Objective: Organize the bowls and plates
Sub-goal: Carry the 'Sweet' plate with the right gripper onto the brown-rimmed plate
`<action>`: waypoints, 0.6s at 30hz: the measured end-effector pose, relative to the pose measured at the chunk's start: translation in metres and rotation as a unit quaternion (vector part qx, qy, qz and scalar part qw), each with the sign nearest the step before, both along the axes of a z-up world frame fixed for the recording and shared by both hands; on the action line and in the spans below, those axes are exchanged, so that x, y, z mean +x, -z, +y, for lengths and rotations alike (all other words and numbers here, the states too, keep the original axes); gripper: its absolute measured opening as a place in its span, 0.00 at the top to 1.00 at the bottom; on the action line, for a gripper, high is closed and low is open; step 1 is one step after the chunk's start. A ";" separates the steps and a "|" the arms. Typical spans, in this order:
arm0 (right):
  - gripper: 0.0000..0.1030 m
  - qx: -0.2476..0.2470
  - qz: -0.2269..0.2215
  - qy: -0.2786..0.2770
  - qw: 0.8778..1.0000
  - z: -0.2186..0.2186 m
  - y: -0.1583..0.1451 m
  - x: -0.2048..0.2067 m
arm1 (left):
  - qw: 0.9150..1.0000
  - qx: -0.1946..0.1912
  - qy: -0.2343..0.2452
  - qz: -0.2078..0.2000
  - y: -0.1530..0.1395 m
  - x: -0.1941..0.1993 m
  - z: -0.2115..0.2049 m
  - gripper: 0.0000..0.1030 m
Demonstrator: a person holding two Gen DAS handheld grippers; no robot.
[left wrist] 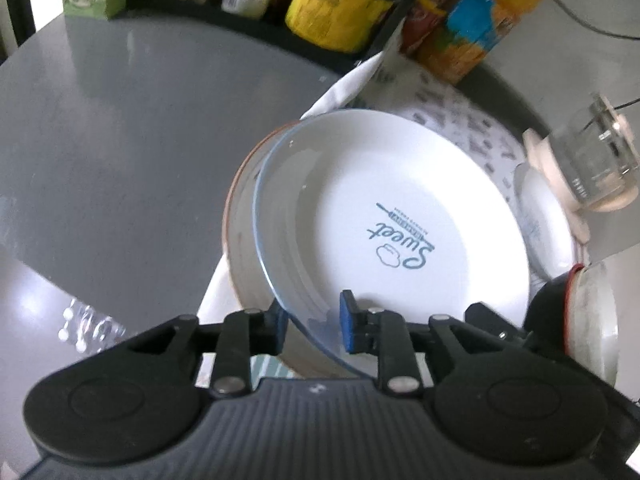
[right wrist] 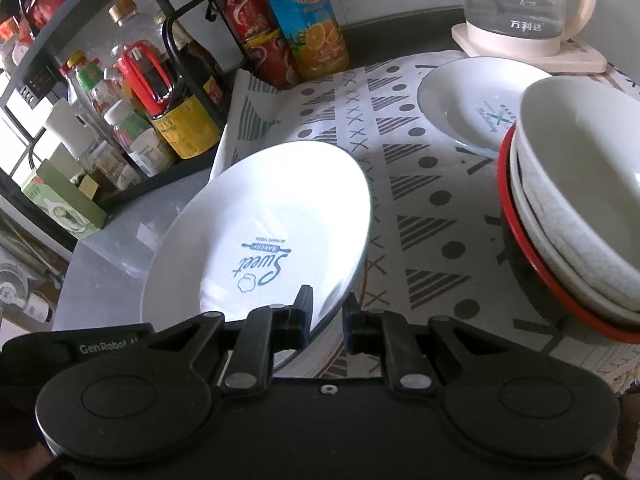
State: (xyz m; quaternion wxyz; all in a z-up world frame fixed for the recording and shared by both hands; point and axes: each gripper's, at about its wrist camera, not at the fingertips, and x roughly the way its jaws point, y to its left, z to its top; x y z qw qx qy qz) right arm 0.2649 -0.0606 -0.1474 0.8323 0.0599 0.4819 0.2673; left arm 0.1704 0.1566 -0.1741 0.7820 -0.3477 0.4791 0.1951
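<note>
The left gripper point(left wrist: 316, 322) straddles the near rim of the white "Sweet" plate point(left wrist: 400, 216), its blue pads apart and not pressing the rim, so its hold is released. The right gripper point(right wrist: 326, 318) has its jaws nearly together on the same white "Sweet" plate point(right wrist: 264, 236) at the rim's 5 o'clock edge, clamping it. The plate is tilted, resting over a stack of plates point(left wrist: 244, 248), the outermost with a brown-orange rim.

From the right gripper, at 2 o'clock, nested white bowls point(right wrist: 576, 184) sit in a red-rimmed dish point(right wrist: 532, 264). At 1 o'clock, farther off, a second printed white plate point(right wrist: 468, 100) lies flat. Beyond it a glass kettle point(right wrist: 520, 4) stands on a cream base.

All rest on a white cloth with grey triangles, dots and crosses point(right wrist: 416, 184), spread over a grey tabletop point(left wrist: 140, 128). At 11 o'clock a black wire rack point(right wrist: 80, 92) holds sauce bottles and jars. Red cans point(right wrist: 256, 32) and an orange juice bottle point(right wrist: 308, 20) stand just beside it at 12 o'clock.

The held plate is glossy white with a translucent bluish edge and blue script lettering.
</note>
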 end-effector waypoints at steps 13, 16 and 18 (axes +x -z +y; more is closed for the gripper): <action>0.88 -0.039 -0.012 -0.001 0.999 -0.003 0.002 -0.001 | 0.999 0.035 0.038 0.010 -0.019 -0.002 0.006 0.71; 0.88 -0.049 -0.015 -0.005 0.999 -0.001 0.002 -0.001 | 0.999 0.036 0.026 0.002 -0.019 -0.004 0.014 0.70; 0.88 -0.053 -0.013 -0.007 0.999 0.000 0.003 0.000 | 0.999 0.033 0.025 0.001 -0.018 -0.002 0.017 0.70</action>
